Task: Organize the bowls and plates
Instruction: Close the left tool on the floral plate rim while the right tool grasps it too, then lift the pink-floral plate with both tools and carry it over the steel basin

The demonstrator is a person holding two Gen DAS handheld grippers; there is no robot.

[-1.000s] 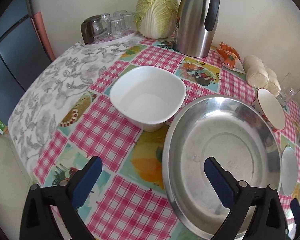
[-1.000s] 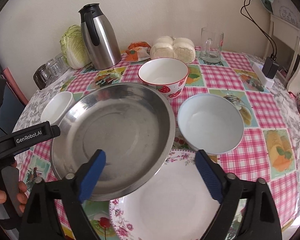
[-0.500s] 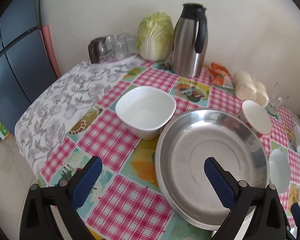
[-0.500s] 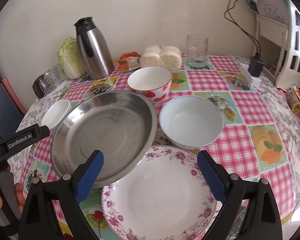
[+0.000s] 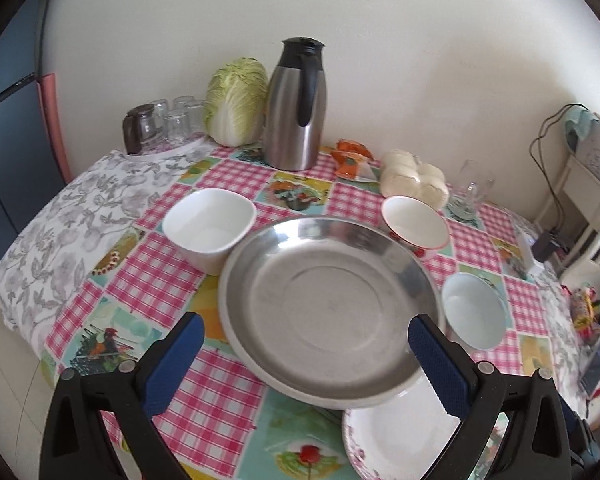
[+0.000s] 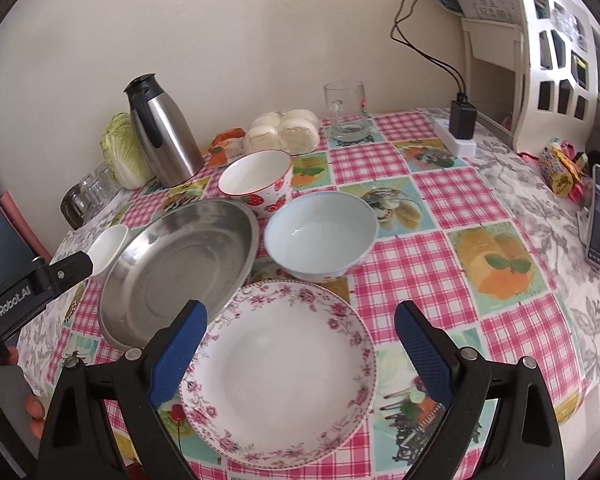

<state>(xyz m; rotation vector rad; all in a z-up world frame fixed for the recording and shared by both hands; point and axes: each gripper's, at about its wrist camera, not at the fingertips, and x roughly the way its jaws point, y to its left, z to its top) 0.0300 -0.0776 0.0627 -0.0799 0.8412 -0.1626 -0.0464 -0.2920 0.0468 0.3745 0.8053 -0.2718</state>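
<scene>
**Both grippers pull back; nothing is picked up yet**

Over the last second we have drawn both grippers away from the dishes, so each view now takes in far more of the tabletop. Our left gripper (image 5: 306,356) hangs with its blue pads wide apart, holding nothing, above the near rim of the large round stainless-steel pan (image 5: 328,304). Our right gripper (image 6: 300,346) is likewise spread and empty over the white floral-rimmed plate (image 6: 278,372) at the near edge of the tabletop.

The dishes themselves have not shifted. The steel pan's rim overlaps the floral plate. The square white bowl (image 5: 210,226) touches the pan toward the left edge, the strawberry-patterned bowl (image 6: 256,180) stands behind it, and the pale blue round bowl (image 6: 322,236) sits beside it toward the right.

We judge that the sorting has not begun: every piece lies single, unstacked, and the retreat looks like a survey before choosing a first grasp.
</scene>
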